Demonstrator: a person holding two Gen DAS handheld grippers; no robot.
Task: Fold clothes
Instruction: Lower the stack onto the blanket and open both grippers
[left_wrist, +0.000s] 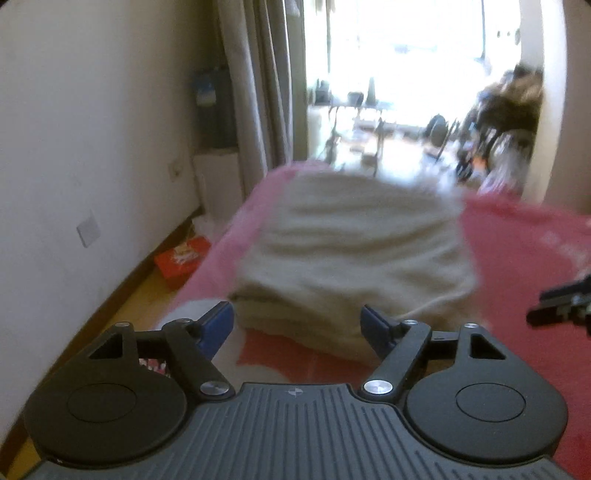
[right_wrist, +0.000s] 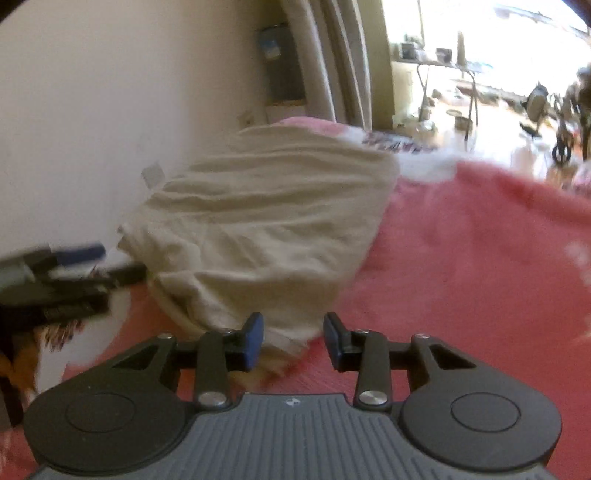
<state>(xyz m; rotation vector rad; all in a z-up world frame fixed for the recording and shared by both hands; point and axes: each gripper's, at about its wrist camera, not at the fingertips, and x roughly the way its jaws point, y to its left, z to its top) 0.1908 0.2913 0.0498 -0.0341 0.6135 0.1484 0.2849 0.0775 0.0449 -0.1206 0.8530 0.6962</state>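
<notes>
Folded beige wrinkled cotton garment (left_wrist: 354, 251) lies on my pink blanket (left_wrist: 517, 258), near its left edge. My left gripper (left_wrist: 297, 326) gapes wide and empty; my right gripper (right_wrist: 293, 341) stands narrower, empty. A clumsy nudge could undo the layers.

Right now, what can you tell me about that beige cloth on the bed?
The beige cloth is a soft, wrinkled fabric, folded into a thick, roughly rectangular bundle; layered edges show at its near end. It lies flat on the pink bedcover, close to the side by the wall. The right gripper has open jaws around the near corner, not pinching it. The left gripper stands open at the near edge, fingers not pressing it. What kind of garment it is cannot be told.
</notes>
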